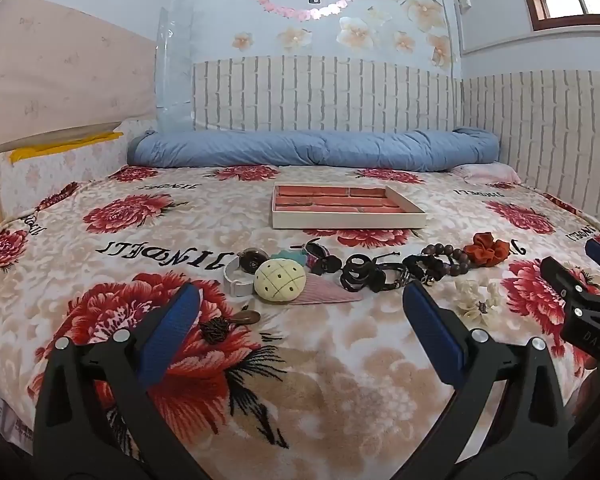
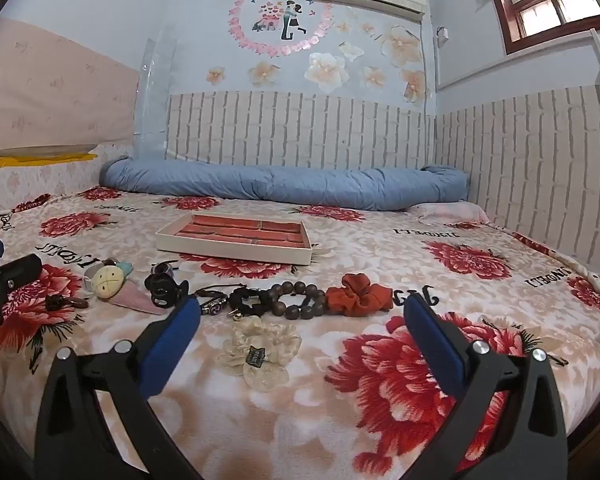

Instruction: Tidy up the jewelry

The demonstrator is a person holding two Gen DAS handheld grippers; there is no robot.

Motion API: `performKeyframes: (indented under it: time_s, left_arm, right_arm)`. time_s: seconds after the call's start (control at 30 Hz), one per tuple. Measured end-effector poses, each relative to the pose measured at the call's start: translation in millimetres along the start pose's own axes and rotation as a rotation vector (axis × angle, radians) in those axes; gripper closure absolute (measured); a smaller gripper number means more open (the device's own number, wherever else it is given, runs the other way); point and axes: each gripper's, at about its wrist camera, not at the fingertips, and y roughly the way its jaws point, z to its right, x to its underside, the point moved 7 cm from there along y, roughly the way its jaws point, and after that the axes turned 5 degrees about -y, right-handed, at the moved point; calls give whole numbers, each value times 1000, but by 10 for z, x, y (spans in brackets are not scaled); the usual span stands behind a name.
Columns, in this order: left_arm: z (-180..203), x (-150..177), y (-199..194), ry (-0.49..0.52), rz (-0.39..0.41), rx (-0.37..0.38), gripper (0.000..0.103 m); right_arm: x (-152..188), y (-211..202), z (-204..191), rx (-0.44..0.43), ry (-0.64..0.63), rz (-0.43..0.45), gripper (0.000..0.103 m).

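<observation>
**Operator:** I have both tools hovering low over the bed's plush floral blanket point(image 1: 340, 360). The left gripper point(image 1: 300, 308) has its blue-padded fingers spread wide with nothing between them; the right gripper point(image 2: 302, 320) is the same, wide and empty.

**Observer:** Where is the jewelry?

**Operator:** Strung out in a loose row across the blanket, between me and the tray. From the left: a white-strapped wristwatch point(image 1: 240, 276), a cream plush pineapple charm point(image 1: 281, 280) lying on a pink ribbed clip point(image 1: 332, 294), a cluster of black hair ties point(image 1: 356, 274), a dark wooden bead bracelet point(image 2: 300, 298), then a rust-orange fabric scrunchie point(image 2: 358, 294). A cream lace scrunchie point(image 2: 260, 350) lies nearer, just ahead of my right fingers, and a small brown pendant point(image 1: 228, 320) sits by the left ones.

**Observer:** Why laid out like that?

**Operator:** I reckon it is spread so each piece can be taken singly; the black ones touch, so those may snag.

**Observer:** And the container?

**Operator:** The shallow white-walled tray with orange-red velvet compartments point(image 1: 348, 222) lies beyond the row, well apart from both tools. Every compartment I can see looks bare, so sorting seems not yet begun.
</observation>
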Motion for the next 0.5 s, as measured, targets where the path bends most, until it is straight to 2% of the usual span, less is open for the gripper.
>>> performKeyframes:
  time_s: [0.5]
  left_arm:
    - [6,6,33,5,-9,-4,5]
  right_arm:
    - [3,-7,11,-1,3,1,4]
